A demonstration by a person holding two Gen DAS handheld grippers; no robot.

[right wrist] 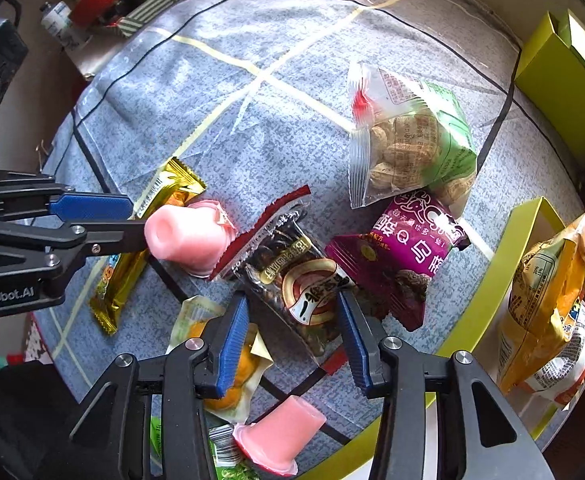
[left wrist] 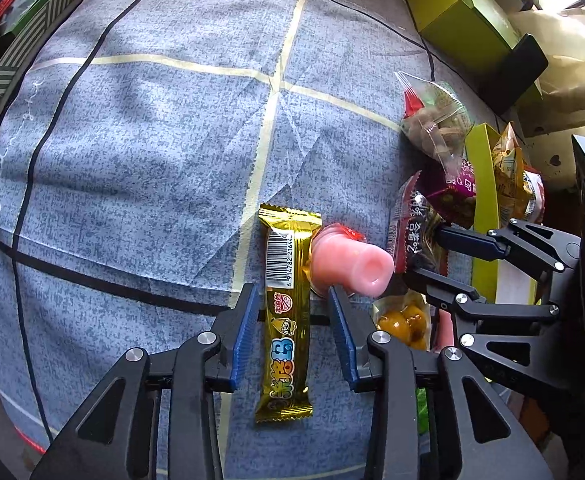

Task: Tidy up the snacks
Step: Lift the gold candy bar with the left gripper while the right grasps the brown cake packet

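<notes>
Left gripper [left wrist: 292, 320] straddles gold snack bar [left wrist: 286, 316], unclamped.

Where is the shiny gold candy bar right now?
The gold candy bar lies flat on the blue tablecloth, between the open fingers of the left gripper, with a pink jelly cup touching its right side.

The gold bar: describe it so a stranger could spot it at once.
On the blue-grey cloth, look left of the snack pile, between the open left gripper fingers. The gold bar lies flat beside a pink jelly cup. It alone is long, shiny gold, with a barcode.
</notes>
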